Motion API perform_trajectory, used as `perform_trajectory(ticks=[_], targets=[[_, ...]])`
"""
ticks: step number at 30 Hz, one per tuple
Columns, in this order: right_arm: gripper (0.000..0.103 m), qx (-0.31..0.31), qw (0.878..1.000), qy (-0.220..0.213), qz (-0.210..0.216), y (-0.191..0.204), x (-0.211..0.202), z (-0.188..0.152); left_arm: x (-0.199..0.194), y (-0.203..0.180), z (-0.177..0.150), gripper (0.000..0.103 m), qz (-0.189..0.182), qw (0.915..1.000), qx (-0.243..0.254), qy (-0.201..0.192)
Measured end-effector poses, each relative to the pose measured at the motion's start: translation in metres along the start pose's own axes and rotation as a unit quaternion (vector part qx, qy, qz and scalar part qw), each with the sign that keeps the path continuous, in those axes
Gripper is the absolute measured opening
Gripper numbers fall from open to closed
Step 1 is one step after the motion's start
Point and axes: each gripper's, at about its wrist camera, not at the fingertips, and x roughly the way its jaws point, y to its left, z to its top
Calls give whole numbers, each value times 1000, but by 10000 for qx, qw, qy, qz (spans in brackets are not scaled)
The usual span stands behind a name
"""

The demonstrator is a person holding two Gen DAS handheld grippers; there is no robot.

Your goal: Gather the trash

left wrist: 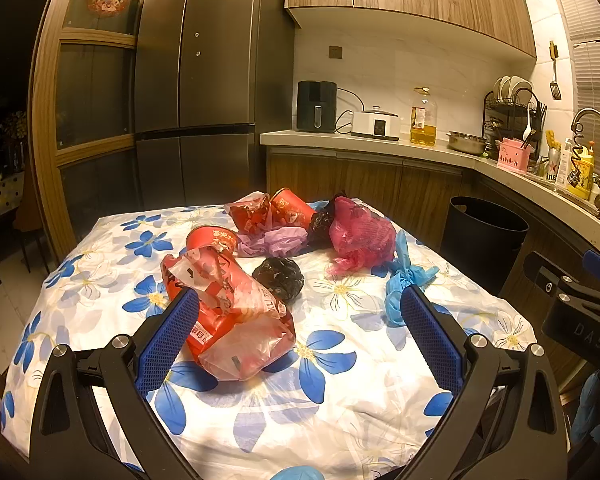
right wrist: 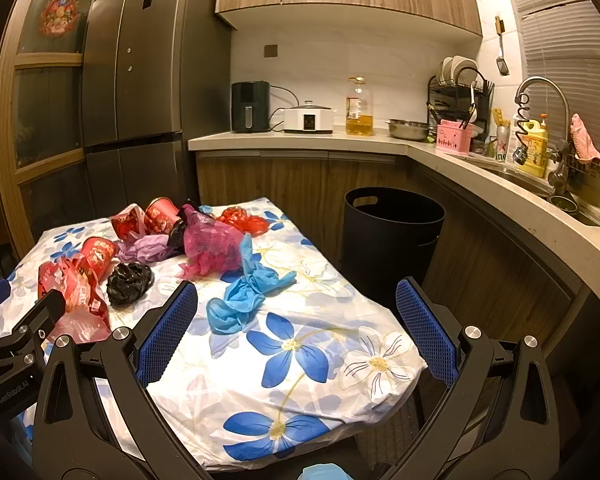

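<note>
Trash lies on a table with a flowered cloth. My left gripper is open, its left pad beside a red plastic bag. Beyond lie a red paper cup, a black bag ball, a pink bag, purple wrap, and blue gloves. My right gripper is open over the table's right front part, near the blue gloves. The black bag and pink bag lie to its left. A black trash bin stands on the floor right of the table.
A fridge stands behind the table. A counter with an air fryer, cooker, oil bottle and dish rack runs along the back and right, with a sink. The bin also shows in the left wrist view.
</note>
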Motion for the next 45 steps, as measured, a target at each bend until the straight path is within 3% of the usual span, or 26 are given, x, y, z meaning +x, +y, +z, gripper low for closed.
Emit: perform_trajectory(ticks=[45], targets=[[98, 35, 10000, -3, 37, -3, 1, -1, -2, -1, 0, 97, -4, 10000, -20, 18]])
